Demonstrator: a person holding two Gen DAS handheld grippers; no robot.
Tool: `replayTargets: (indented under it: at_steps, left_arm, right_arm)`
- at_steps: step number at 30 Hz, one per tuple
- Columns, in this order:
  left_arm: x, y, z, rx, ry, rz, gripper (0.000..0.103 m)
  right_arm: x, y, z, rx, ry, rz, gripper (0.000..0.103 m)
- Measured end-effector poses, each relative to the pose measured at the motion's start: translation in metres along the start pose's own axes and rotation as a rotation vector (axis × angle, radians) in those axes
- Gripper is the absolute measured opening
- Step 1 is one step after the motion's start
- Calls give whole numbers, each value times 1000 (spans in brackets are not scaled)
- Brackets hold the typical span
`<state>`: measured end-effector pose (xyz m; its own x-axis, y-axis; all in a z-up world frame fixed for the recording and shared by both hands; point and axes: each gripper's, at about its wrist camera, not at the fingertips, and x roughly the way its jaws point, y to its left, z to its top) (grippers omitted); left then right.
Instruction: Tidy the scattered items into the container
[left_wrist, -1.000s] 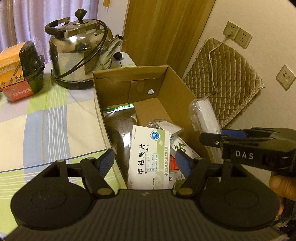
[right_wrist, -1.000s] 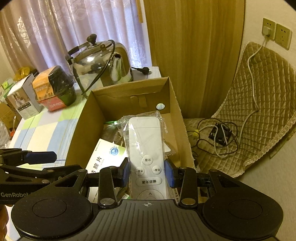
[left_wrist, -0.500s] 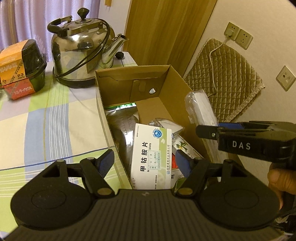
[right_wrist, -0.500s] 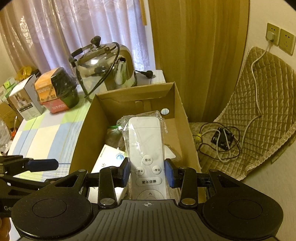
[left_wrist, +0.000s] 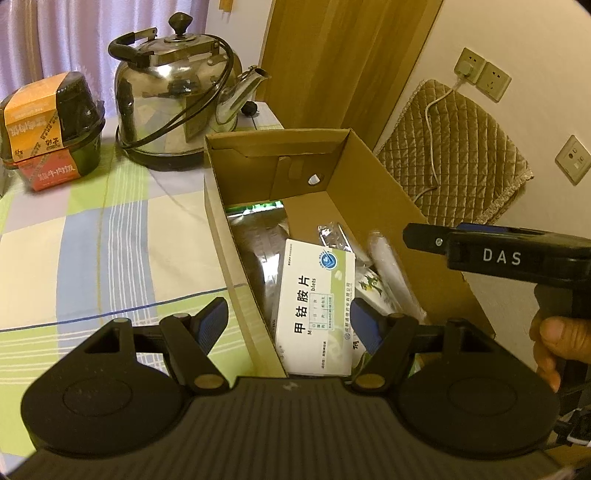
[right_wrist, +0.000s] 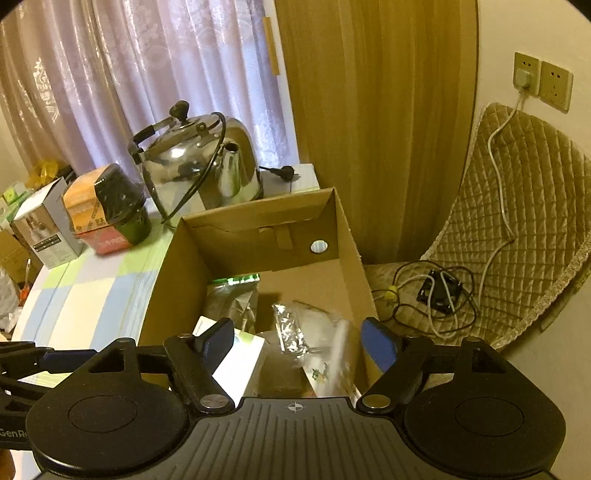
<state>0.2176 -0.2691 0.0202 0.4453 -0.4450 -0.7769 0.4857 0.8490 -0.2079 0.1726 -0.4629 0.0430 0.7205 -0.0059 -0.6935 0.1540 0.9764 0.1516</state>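
Observation:
An open cardboard box (left_wrist: 369, 177) (right_wrist: 258, 236) stands on the checked tablecloth. Inside lie a white-and-green medicine box (left_wrist: 317, 302) (right_wrist: 236, 362), a silver foil bag (left_wrist: 258, 243) (right_wrist: 229, 299) and small packets. A white remote in a plastic bag (left_wrist: 391, 273) leans against the box's right wall; it looks blurred in the right wrist view (right_wrist: 340, 350). My right gripper (right_wrist: 297, 326) (left_wrist: 417, 238) hovers open above the box's near right part, holding nothing. My left gripper (left_wrist: 288, 310) (right_wrist: 44, 358) is open over the box's near left wall, also empty.
A steel kettle (left_wrist: 173, 96) (right_wrist: 199, 166) with its cord stands behind the box. An instant-food bowl (left_wrist: 48, 122) (right_wrist: 107, 206) and a white carton (right_wrist: 44, 232) sit at the far left. Right of the table is a quilted cushion (right_wrist: 517, 221) with tangled cables (right_wrist: 428, 291).
My right gripper has opened and let go of the bagged remote, which has dropped into the box against its right wall. The left gripper stays open.

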Motion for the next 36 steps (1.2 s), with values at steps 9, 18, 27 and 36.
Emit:
replayTargets:
  at_steps: [9,18,27,36]
  left_arm:
    - [-8,-2,-9,3,1,0,70]
    - [-29,-6,-19,7,-13,8,78]
    - [-59,-14,-43,-11,-24,12,95]
    - [-98,-24,-84,-8,-50,78,102]
  right_arm:
    - [-15,0,-11,12,14,-3,82]
    - [-42,0,-37,53,34,-2,82]
    - [-86,5,-58,44,8,-16,103]
    - [-133,16,-72,-12,5,-18,103]
